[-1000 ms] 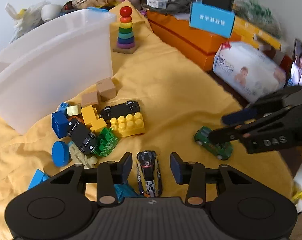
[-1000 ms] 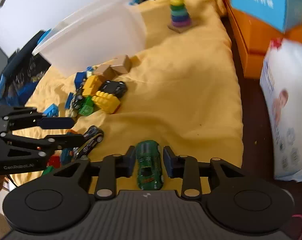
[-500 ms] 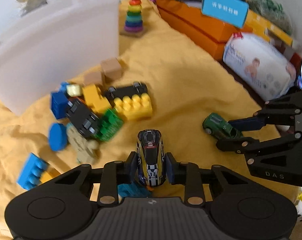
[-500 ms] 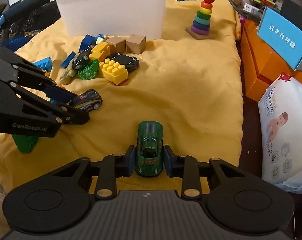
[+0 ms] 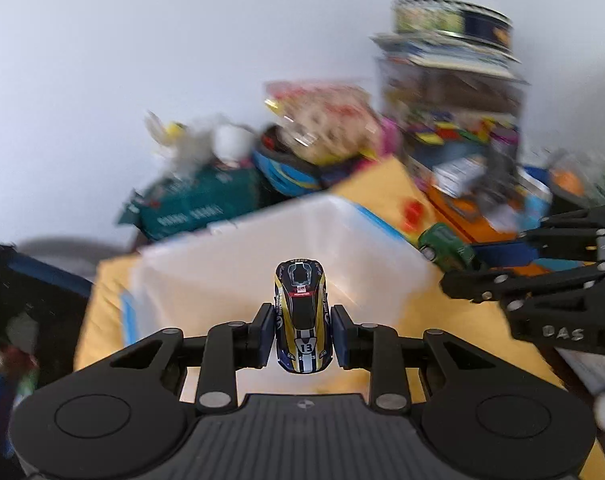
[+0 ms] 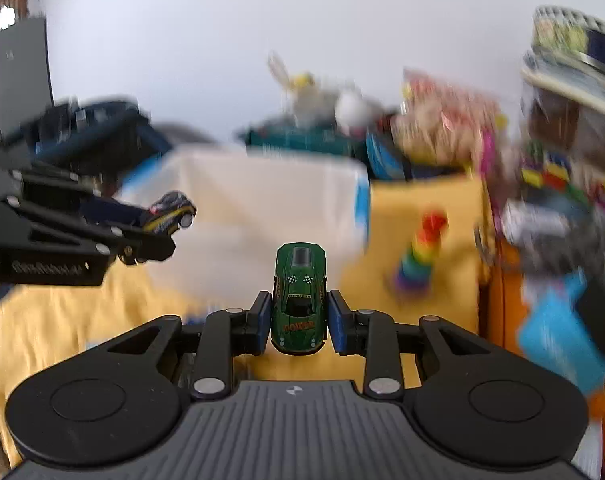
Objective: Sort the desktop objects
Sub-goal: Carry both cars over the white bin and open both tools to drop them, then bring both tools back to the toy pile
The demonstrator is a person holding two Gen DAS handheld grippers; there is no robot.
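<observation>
A: So, both claws are loaded. The left claw (image 5: 301,330) pinches the dark blue and gold toy racing car with the number thirteen on its roof (image 5: 301,316) by its flanks, nose pointing away.

B: And the right claw (image 6: 299,322) pinches the green metal toy car with chequered marks on its bonnet (image 6: 299,298) the same way, pads flat against both sides.

A: Where are the cars relative to the translucent white plastic bin (image 5: 270,248)?

B: Both hang in the air in front of it, above the yellow cloth (image 6: 62,320). In the left view the racing car sits over the near wall; whether it is past the rim I cannot tell, the picture is blurred.

A: My judgement: carry each car well over the opening before letting go, not just to the edge.

B: Agreed. Keep the two claws apart so they don't knock together, lower a little, then spread the pads so the cars drop onto the bin floor rather than bounce out.

A: Watch the rainbow ring stacking toy (image 6: 420,258) just right of the bin.
</observation>
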